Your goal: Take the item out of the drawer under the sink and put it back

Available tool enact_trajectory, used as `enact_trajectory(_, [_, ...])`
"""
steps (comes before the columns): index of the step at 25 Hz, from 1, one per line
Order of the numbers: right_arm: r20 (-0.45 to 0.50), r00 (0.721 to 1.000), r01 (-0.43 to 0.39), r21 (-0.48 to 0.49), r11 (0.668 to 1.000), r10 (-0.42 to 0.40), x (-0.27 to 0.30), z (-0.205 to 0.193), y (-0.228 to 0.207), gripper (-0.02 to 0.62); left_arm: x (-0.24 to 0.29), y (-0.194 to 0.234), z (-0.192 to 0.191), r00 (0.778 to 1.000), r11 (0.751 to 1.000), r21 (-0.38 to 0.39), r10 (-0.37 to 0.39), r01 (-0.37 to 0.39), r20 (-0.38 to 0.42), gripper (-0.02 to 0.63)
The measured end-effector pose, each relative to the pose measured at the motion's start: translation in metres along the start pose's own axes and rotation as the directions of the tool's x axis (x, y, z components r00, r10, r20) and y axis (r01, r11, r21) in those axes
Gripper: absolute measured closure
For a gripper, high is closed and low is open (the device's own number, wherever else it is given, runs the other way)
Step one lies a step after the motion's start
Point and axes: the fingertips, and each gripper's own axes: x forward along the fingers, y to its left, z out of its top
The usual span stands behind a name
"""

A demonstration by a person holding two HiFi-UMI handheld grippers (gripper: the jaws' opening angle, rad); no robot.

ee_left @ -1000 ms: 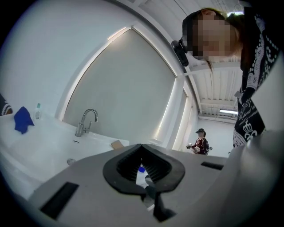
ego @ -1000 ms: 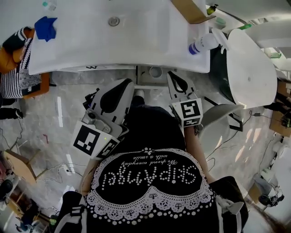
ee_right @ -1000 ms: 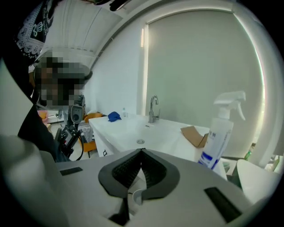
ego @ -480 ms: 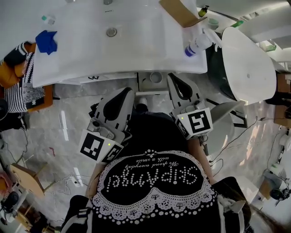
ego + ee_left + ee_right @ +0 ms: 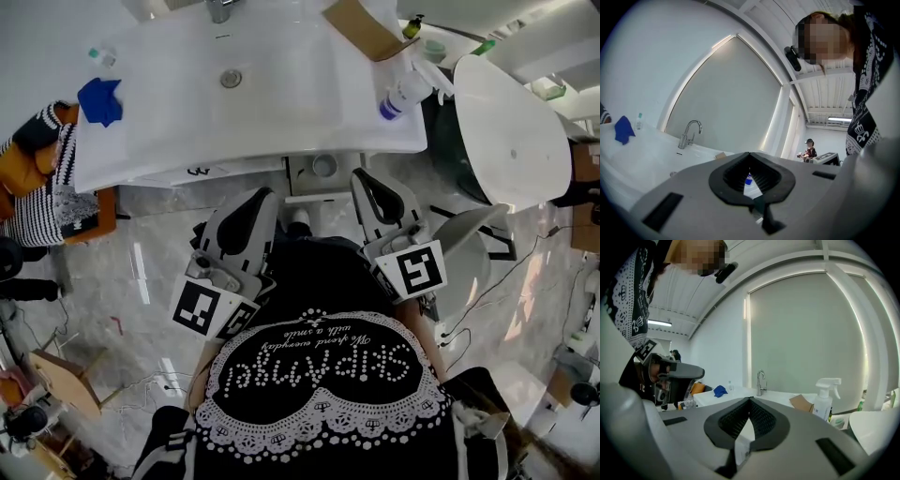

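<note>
Okay, step: neither tool holds anything, and I can't tell whether the take-out is yet to begin or the put-back is done.
left tool [image 5: 267, 192]: jaws narrow, tips meeting, nothing between the pads; held level at centre frame, pointing at the sink front.
right tool [image 5: 359, 172]: jaws fully together, empty; sits right of centre and points the same way.
drawer [image 5: 317, 183]: pale slot under the front edge of the white tabletop [image 5: 281, 112], upper centre, between the two tool tips; it looks partly open.
item [image 5: 324, 166]: small round pale thing in that slot. It is probably the task's thing, too small to be sure, with no long axis readable from above.
key relation: the item lies just left of the right tool's tip and up-right of the left tool's, so the right is nearer. Both gripper views look over the tabletop, so I judge the drawer is lower than both tools.
room: open floor to the left; white oval fixture [image 5: 511, 131] crowds the right.
edge: the tabletop lip overhangs the slot, so entry must come in under it.
</note>
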Motion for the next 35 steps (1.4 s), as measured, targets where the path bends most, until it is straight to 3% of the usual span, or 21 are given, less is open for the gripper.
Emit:
enact_trajectory(17, [0.049, 0.999, -0.016, 0.052, 0.998, 0.013, -0.021, 0.020, 0.016, 0.577, -0.014, 0.000, 0.007, 0.999, 1.000, 0.018, 0.018, -0.019, 0.027, 0.601])
enact_trajectory(26, [0.070, 0.997, 0.026, 0.133, 0.991, -0.035, -0.034, 0.012, 0.009, 0.577, -0.039, 0.022, 0.015, 0.993, 0.995, -0.012, 0.095, -0.094, 0.069, 0.601])
enact_trajectory(35, [0.098, 0.995, -0.029, 0.169, 0.985, 0.013, -0.040, 0.010, 0.014, 0.577, -0.072, 0.054, 0.031, 0.981, 0.980, 0.077, 0.176, -0.183, 0.087, 0.601])
